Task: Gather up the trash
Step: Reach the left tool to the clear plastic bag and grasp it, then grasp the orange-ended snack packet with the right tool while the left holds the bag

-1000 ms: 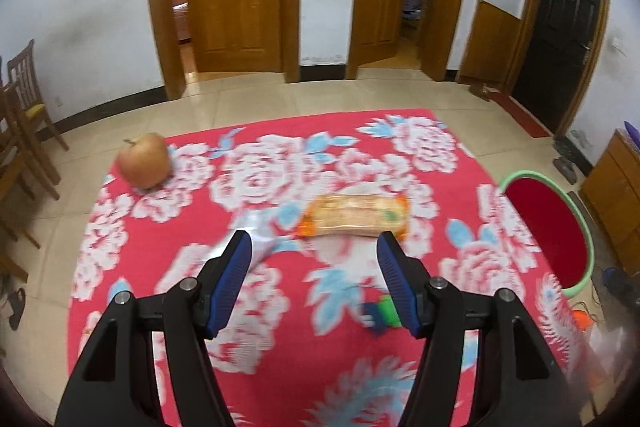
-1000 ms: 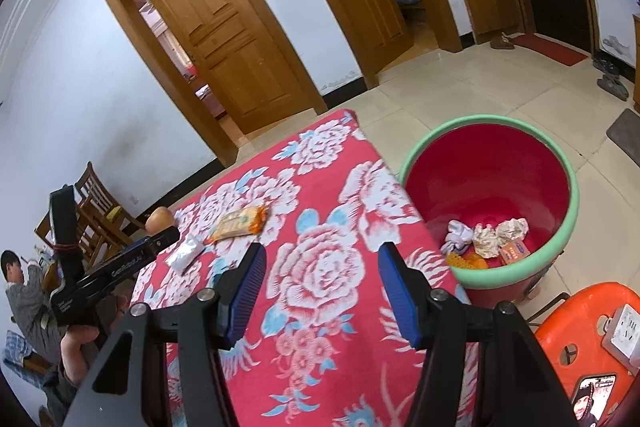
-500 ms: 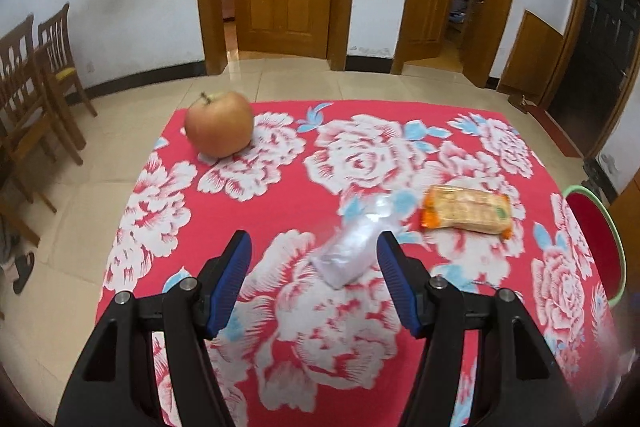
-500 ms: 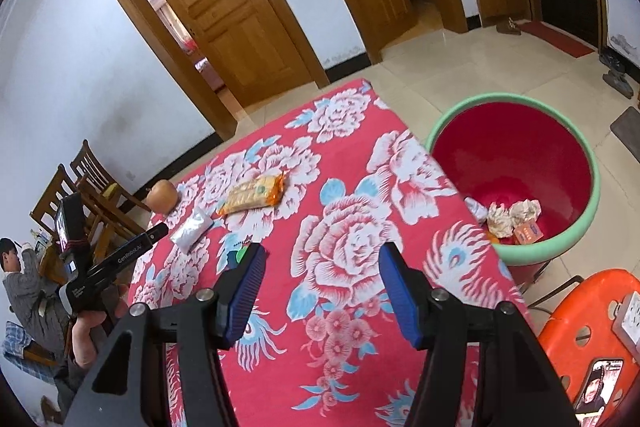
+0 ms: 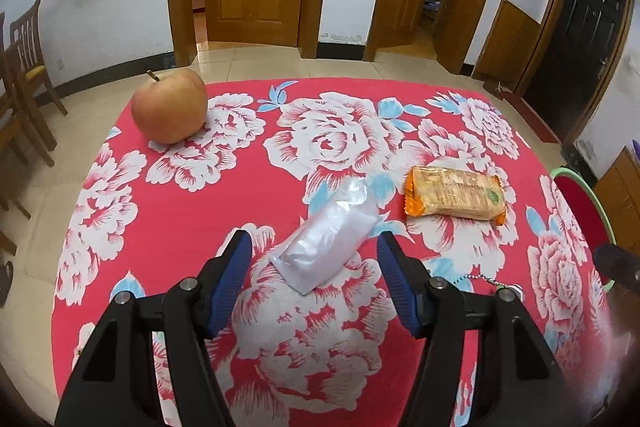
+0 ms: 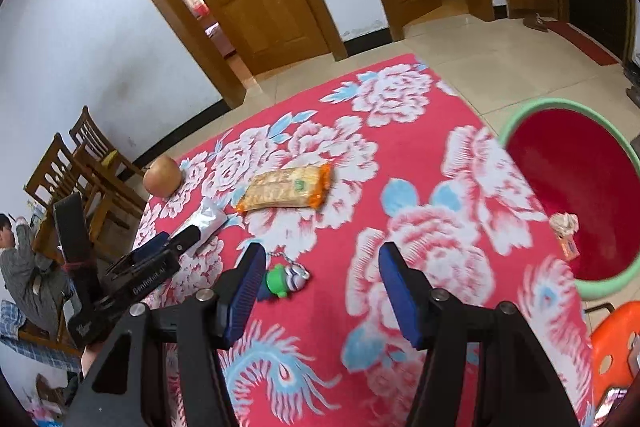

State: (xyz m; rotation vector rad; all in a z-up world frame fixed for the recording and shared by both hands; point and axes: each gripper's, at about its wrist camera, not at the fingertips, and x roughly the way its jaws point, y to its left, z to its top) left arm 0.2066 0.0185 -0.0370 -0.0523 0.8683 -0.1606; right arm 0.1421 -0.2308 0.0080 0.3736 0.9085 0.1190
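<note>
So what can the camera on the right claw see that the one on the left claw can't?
Only the right view shows the inside of the red bin with crumpled trash, the green keychain toy, an orange stool, a seated person and the left claw.

Only the left view shows the dark door.

Both show the apple, silver wrapper, orange snack pack and floral tablecloth.

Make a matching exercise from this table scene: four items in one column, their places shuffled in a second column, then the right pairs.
1. apple
2. silver wrapper
3. orange biscuit pack
4. crumpled paper

A. inside the red bin
B. just ahead of the open left tool
C. far left corner of the floral cloth
D. right of the silver wrapper, left view

Pairs: 1-C, 2-B, 3-D, 4-A
</note>
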